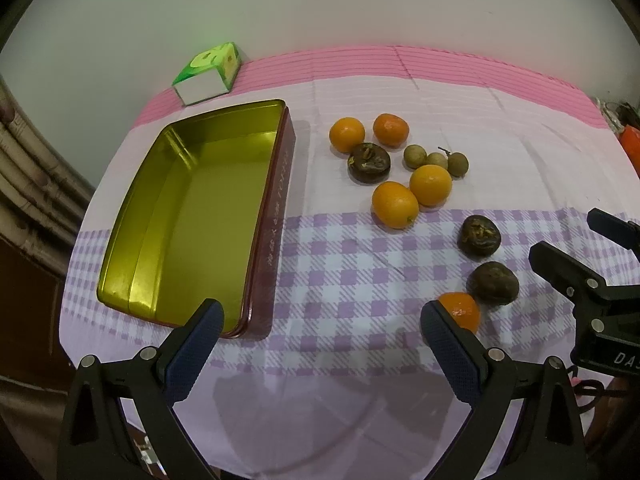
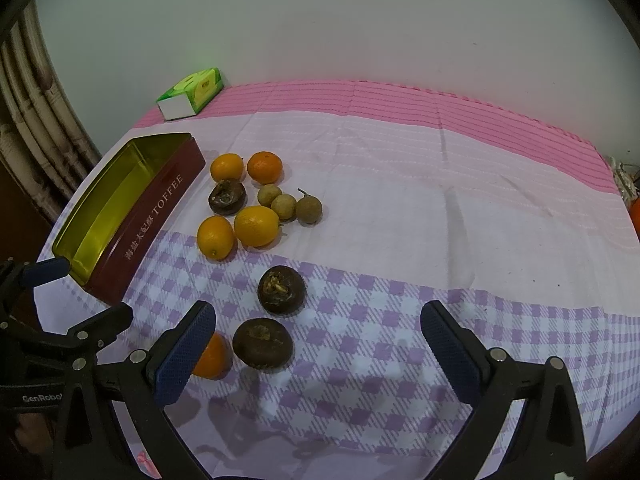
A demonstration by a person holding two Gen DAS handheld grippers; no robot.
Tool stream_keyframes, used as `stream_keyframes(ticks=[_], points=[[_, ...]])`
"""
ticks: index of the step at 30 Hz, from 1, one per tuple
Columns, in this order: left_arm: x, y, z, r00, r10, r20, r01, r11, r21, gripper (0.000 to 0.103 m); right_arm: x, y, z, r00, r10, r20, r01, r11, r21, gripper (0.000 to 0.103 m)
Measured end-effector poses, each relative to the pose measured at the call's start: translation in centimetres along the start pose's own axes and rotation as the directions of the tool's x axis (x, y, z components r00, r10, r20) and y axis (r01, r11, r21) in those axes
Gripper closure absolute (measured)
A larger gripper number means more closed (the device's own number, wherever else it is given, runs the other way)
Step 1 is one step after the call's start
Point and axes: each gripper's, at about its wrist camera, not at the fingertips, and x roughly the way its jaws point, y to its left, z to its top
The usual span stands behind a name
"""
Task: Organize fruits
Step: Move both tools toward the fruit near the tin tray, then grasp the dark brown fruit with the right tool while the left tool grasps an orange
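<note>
An open, empty gold-lined toffee tin [image 1: 200, 208] [image 2: 132, 200] lies at the left of the table. Several oranges [image 1: 395, 204] [image 2: 256, 220], three small brown longans [image 1: 436, 159] [image 2: 284, 205] and three dark wrinkled fruits [image 1: 479, 235] [image 2: 281, 289] lie loose on the cloth to its right. One orange [image 1: 460, 310] [image 2: 212, 357] lies nearest, beside a dark fruit [image 1: 493, 282] [image 2: 262, 343]. My left gripper [image 1: 320, 316] is open and empty above the near cloth. My right gripper [image 2: 318, 318] is open and empty, with the near dark fruit between its fingers.
A green tissue box [image 1: 208, 73] [image 2: 192, 90] stands at the back left by the wall. The table wears a pink and purple checked cloth [image 1: 400, 80]. A curtain [image 2: 32, 120] hangs at the left. An orange object [image 1: 631, 144] sits at the far right edge.
</note>
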Motion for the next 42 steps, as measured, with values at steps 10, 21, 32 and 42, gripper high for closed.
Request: stream_keyframes(ticks=[10,21,32,42], points=[[0.0,0.1,0.0,1.000,0.000,0.002,0.000,1.000,-0.001,0.004,-0.1,0.1,-0.3,1.000,0.000,0.001,0.000,1.000,-0.001,0.006],[-0.3,0.6,-0.3,1.000,0.008,0.001,-0.008,1.000,-0.014,0.004,-0.3,0.4,-0.9,1.000,-0.006,0.002,0.006,1.000,-0.016,0.011],[-0.3,0.6,-0.4,1.000,0.010,-0.003,-0.010,1.000,-0.013,0.004,-0.3,0.3,-1.2,1.000,-0.007,-0.012,0.007,1.000,-0.021,0.016],[0.0,0.6,-0.6,1.000,0.009,-0.011,-0.009,1.000,-0.015,0.004,0.3,0.4,-1.5,0.999,0.007,-0.041,-0.008,1.000,-0.025,0.021]])
